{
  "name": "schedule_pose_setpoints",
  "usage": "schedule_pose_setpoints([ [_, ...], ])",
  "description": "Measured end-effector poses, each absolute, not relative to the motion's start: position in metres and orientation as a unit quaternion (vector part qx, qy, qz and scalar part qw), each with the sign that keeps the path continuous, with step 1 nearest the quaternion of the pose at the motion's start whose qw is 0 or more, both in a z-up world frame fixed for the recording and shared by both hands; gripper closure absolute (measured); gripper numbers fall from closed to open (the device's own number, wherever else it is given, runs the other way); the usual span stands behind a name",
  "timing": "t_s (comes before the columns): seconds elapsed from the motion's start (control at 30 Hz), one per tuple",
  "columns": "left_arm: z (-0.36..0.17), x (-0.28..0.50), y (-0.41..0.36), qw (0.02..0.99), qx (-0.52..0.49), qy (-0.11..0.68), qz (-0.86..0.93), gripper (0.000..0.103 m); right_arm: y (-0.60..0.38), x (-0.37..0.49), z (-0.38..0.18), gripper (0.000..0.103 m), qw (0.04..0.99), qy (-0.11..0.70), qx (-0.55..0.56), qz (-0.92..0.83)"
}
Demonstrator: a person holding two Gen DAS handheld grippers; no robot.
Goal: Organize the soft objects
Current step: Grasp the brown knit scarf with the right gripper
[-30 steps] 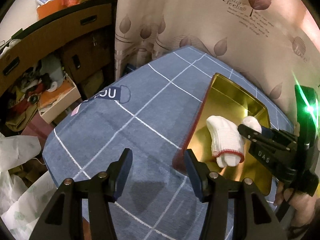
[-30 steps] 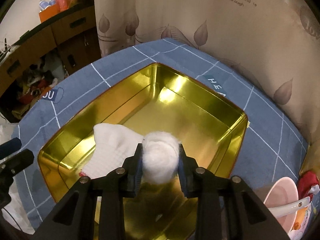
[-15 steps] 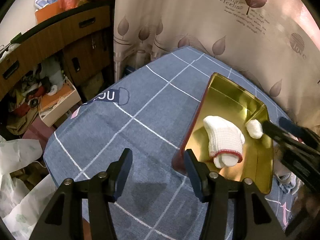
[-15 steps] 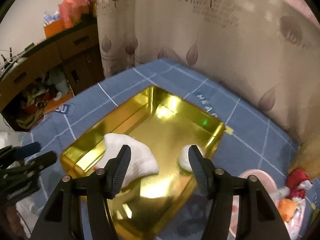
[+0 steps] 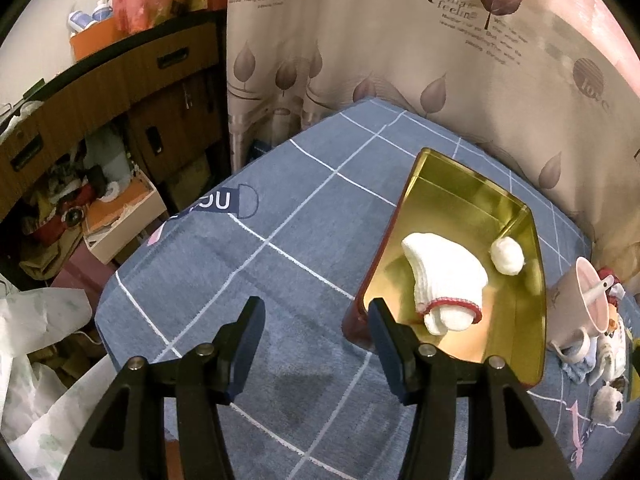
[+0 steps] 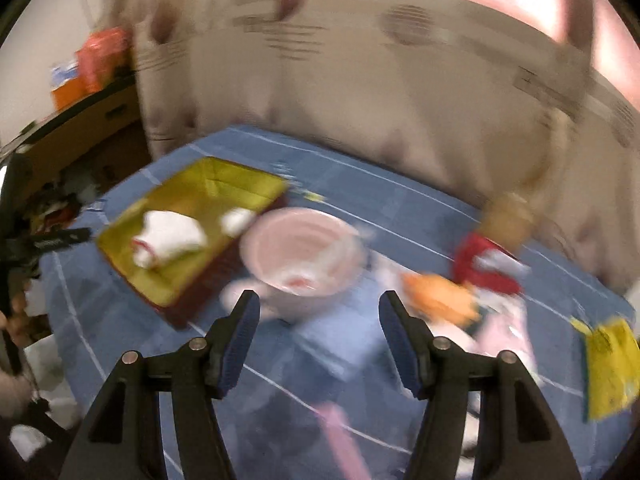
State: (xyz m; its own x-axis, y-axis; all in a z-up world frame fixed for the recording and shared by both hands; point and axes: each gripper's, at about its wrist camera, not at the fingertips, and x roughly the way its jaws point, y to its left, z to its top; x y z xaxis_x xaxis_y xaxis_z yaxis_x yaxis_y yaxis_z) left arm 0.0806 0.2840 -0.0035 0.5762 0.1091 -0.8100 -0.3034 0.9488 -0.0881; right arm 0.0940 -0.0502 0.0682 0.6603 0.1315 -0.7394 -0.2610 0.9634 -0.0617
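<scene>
A gold tray (image 5: 460, 188) lies on the blue checked tablecloth (image 5: 288, 216). In it lie a white glove with a red cuff (image 5: 444, 276) and a white cotton ball (image 5: 507, 255). My left gripper (image 5: 316, 320) is open and empty, low over the cloth just left of the tray's near corner. The right wrist view is blurred: my right gripper (image 6: 318, 312) is open and empty, above the cloth in front of a pink bowl (image 6: 304, 252), with the tray (image 6: 192, 192), glove (image 6: 168, 236) and cotton ball (image 6: 238, 219) to its left.
A pink cup with a spoon (image 5: 588, 292) stands right of the tray, with small toys and cloths (image 5: 608, 344) beside it. Red and orange soft items (image 6: 480, 268) and a yellow packet (image 6: 608, 368) lie right of the bowl. A curtain (image 5: 440, 60) hangs behind; cluttered shelves (image 5: 80, 160) stand at the left.
My right gripper let go of the cotton ball into the tray, opened, and swung back and to the right, out of the left wrist view. The left gripper stayed in place.
</scene>
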Motion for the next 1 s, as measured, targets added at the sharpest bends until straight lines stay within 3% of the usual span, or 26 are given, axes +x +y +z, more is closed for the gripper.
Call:
schedule_pose_setpoints([
  [0.4,0.003,0.079,0.269,0.891,-0.080,0.433,0.105,0.048,-0.215,0.063,0.044,0.043,0.895,0.441,-0.026,-0.065],
  [1.0,0.023,0.063,0.186,0.913,0.004,0.408,0.011,0.048,-0.242,0.071,-0.029,0.043,0.869,0.492,0.027,-0.046],
])
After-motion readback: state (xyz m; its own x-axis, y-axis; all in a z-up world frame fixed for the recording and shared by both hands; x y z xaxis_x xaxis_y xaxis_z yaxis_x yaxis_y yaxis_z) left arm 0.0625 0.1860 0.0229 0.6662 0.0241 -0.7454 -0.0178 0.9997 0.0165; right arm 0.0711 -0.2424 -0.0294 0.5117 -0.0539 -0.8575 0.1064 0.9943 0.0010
